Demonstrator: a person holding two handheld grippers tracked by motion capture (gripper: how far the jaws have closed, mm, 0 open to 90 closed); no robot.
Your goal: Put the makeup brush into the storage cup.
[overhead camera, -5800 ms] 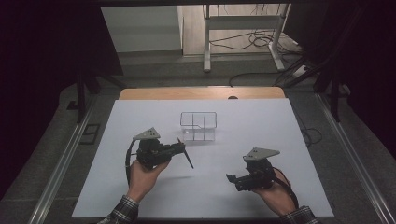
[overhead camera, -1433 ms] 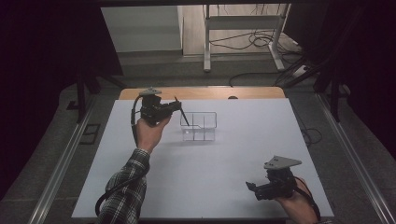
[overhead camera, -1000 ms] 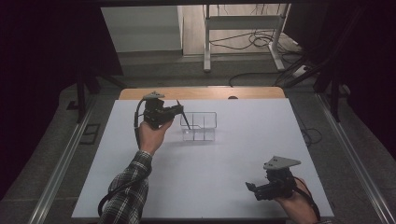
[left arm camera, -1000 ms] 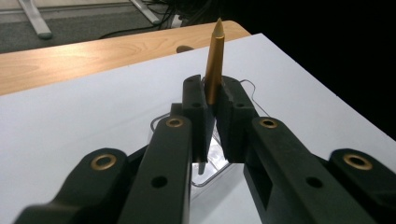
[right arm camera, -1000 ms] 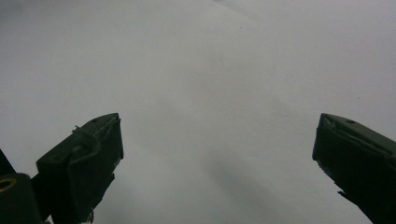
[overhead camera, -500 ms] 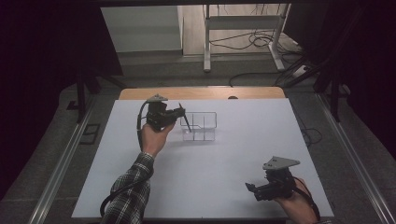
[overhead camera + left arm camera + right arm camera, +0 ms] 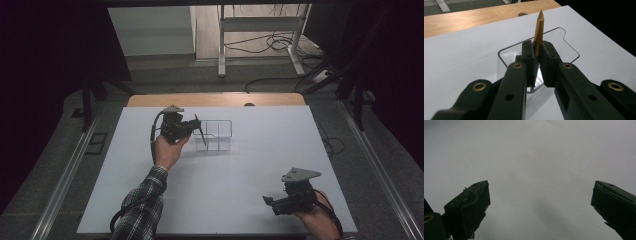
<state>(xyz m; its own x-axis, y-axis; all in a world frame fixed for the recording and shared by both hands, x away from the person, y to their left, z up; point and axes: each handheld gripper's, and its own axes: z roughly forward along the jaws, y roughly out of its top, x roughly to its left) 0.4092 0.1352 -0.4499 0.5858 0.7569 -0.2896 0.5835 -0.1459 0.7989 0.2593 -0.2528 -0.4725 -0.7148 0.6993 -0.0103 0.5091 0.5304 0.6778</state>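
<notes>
A clear plastic organiser box (image 7: 215,135) with compartments stands on the white table sheet (image 7: 250,170) toward the back. My left gripper (image 7: 195,125) hovers at its left edge, shut on a pen (image 7: 200,131) that hangs slanted over the box. In the left gripper view the pen (image 7: 539,32) is gold with a pointed tip, pinched between the jaws of my left gripper (image 7: 537,53) above the clear box (image 7: 564,45). My right gripper (image 7: 270,202) rests low at the front right, open, nothing between its jaws (image 7: 539,202).
A wooden table edge (image 7: 215,99) runs behind the white sheet. Beyond it stand a metal frame (image 7: 260,30) and floor cables (image 7: 270,45). Metal rails (image 7: 70,170) flank the table on both sides.
My left gripper, holding the pen, has drifted slightly right and down toward the box's left compartments. The right gripper has stayed put at the front right.
</notes>
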